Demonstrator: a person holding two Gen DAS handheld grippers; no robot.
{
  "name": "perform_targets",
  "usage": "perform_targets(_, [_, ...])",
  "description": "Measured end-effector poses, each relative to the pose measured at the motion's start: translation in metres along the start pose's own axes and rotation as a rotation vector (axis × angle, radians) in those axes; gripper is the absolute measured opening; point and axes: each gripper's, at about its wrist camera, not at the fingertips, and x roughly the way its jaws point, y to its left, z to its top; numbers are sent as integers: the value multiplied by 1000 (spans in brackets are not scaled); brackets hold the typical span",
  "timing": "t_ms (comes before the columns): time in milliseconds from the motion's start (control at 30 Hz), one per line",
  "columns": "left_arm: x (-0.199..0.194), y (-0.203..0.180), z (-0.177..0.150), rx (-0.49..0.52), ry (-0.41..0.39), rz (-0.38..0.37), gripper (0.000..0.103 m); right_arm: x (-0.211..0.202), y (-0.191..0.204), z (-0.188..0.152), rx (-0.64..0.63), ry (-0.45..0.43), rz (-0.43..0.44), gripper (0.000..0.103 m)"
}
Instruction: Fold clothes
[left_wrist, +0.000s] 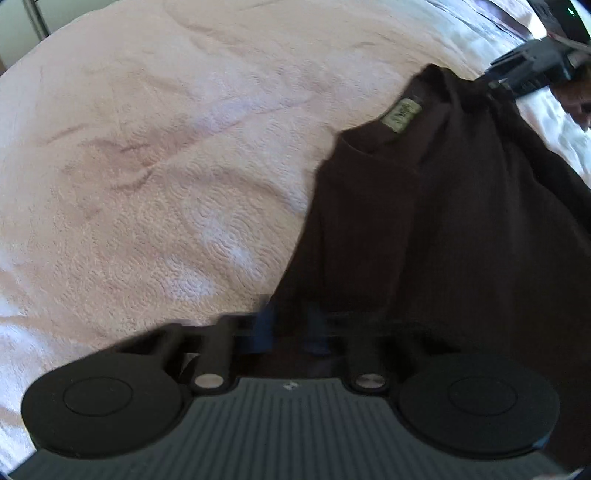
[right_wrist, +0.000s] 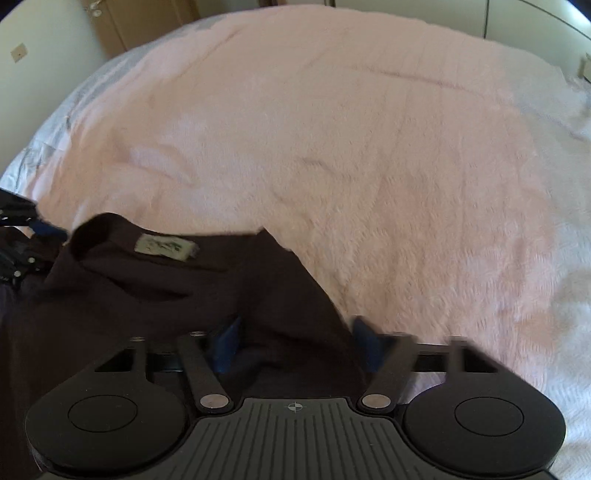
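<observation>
Hanging above the pink bedspread (right_wrist: 369, 147), a dark brown shirt (left_wrist: 443, 229) is held up by both tools. The left gripper (left_wrist: 290, 326) is closed on one shoulder of the shirt. The right gripper (right_wrist: 295, 343) is spread wide, with cloth bunched between its blue pads (right_wrist: 227, 341). A pale label (right_wrist: 166, 249) is seen inside the collar.

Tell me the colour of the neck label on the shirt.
Pale green neck label, clearest in the right wrist view.
</observation>
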Motion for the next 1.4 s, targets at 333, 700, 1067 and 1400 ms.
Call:
perform_targets(333, [-25,41,27,-72,-106,206,7,-51,-4,24,-28,-127,-43,6])
perform_targets(700, [-42,9,13,-181,-136,279,25,-104,-10,-79,219,-119,-114,53])
perform_targets(1067, [-65,-185,-6,112,-110,-76,31,-207,31,-308,456,163,-102,53])
perform_targets(1400, [-65,-304,1,306,-88,-187,32,-277,22,-349,504,150,-167,0])
